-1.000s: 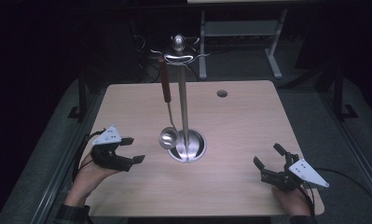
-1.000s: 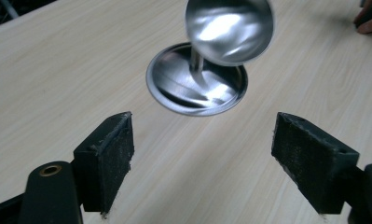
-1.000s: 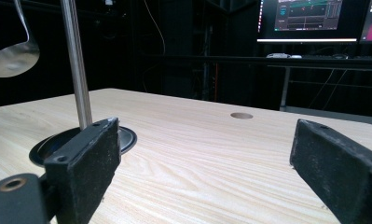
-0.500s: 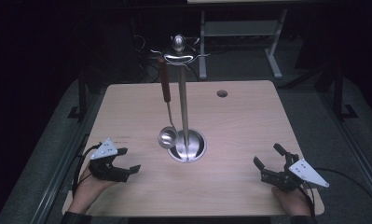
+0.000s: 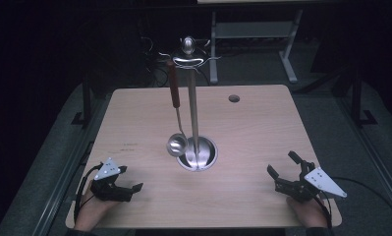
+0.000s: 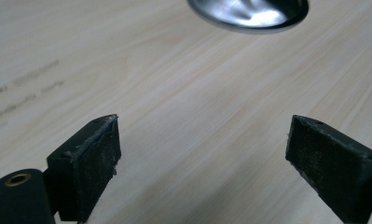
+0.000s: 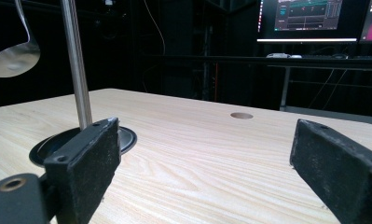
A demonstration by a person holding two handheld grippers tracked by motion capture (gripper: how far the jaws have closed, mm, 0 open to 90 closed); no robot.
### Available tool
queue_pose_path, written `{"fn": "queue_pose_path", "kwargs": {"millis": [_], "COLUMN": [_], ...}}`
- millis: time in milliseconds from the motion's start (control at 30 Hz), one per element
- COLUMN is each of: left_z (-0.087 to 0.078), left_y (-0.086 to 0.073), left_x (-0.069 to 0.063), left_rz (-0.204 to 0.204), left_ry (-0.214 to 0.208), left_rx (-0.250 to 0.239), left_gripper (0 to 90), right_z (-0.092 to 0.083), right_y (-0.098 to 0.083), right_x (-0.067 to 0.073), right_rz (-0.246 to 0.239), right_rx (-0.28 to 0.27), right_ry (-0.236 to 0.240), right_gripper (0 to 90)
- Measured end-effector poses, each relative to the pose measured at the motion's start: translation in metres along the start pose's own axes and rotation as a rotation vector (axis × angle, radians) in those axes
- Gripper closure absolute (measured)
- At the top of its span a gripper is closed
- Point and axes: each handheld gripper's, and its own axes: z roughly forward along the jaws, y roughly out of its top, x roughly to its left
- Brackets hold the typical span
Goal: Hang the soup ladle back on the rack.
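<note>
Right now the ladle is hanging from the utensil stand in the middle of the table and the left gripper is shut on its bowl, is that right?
Not quite. The ladle does hang from the utensil stand, but the left gripper isn't on it. The high view shows it near the table's front left corner; its jaws have just been opening, with nothing between them.

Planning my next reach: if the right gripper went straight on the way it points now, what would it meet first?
The right gripper, jaws open and empty, points low across the light wooden table. Straight ahead the way looks free; the steel utensil stand's round base and pole lie left of that line, though depth is hard to judge.
</note>
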Motion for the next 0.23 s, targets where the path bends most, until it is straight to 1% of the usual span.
{"fn": "queue_pose_path", "kwargs": {"millis": [33,67,100,133,167,233], "left_z": [0.0023,0.0058,0.0068,0.0081,0.0082,0.0079], "left_y": [-0.0010,-0.0026,-0.0027,-0.0028,-0.0022,-0.0014], "left_x": [0.0012,0.0010,0.0009,-0.0002,0.0005,-0.0006], "left_rz": [0.011,0.022,0.029,0.013,0.023,0.018], "left_ry": [0.002,0.013,0.016,0.011,0.007,0.001], "left_rx": [0.028,0.052,0.062,0.060,0.056,0.053], "left_gripper": [7.6,7.5,7.5,7.5,7.4,6.7], "right_z": [0.0000,0.0000,0.0000,0.0000,0.0000,0.0000], "right_y": [0.0000,0.0000,0.0000,0.0000,0.0000,0.0000], "right_x": [0.0000,0.0000,0.0001,0.0000,0.0000,0.0000], "right_rz": [0.002,0.000,0.000,-0.002,-0.002,0.002], "right_rx": [0.000,0.000,0.000,0.000,0.000,0.000], "right_ry": [0.000,0.000,-0.001,-0.002,-0.002,0.000], "right_gripper": [8.0,8.0,8.0,8.0,8.0,8.0]}}
